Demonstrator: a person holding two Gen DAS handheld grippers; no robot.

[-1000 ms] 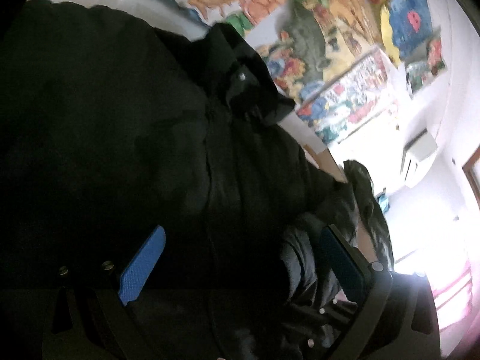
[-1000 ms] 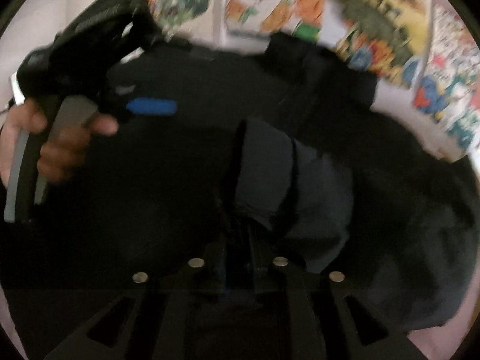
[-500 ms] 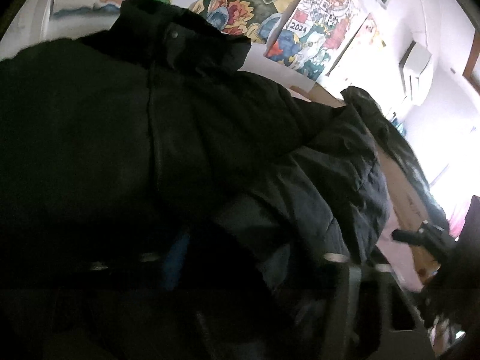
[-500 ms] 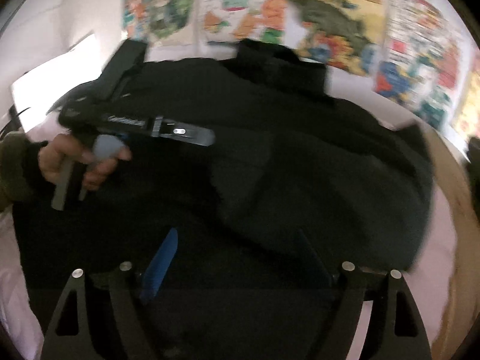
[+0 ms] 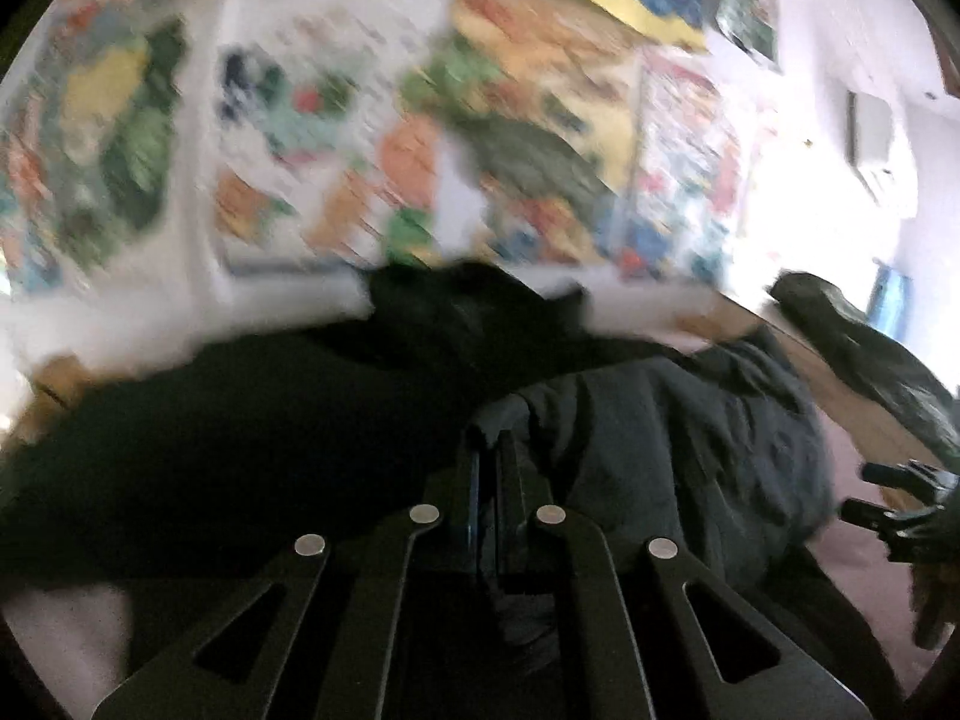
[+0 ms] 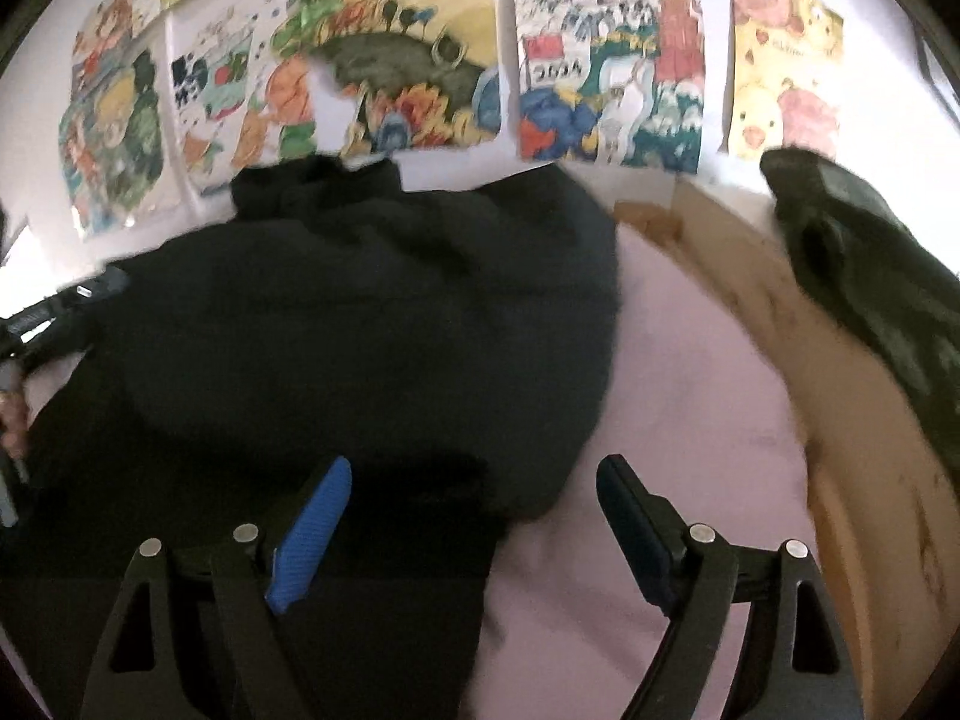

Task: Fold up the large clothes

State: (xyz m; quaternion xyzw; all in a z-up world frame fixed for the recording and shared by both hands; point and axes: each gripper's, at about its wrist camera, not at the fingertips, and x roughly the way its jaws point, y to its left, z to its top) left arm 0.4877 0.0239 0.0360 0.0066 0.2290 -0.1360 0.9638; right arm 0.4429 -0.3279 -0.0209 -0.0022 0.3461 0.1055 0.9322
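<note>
The only legible writing was "2024" on a small panel in one of the posters (image 6: 606,54) taped to the far wall; in the left wrist view the same posters (image 5: 420,120) were too blurred to read. The right wrist view alone showed the pink sheet (image 6: 690,396) bare to the right of the jacket (image 6: 360,324), a wooden board (image 6: 780,324) along its far right edge, and a second dark garment (image 6: 870,276) lying on that board. It also caught the left tongs' body at the far left edge, with a bit of the hand (image 6: 12,414) holding it. The left wrist view alone showed a greyer sleeve (image 5: 672,450) folded over the jacket (image 5: 240,432) to the right of its collar. The left tongs (image 5: 487,450) were closed tight, their tips pinching the sleeve's edge. The right tongs (image 6: 474,510) stood wide open, gripping nothing, the blue pad (image 6: 312,534) over the jacket's near hem and the dark pad over the sheet. The jacket lay spread on the sheet, collar toward the far wall.
</note>
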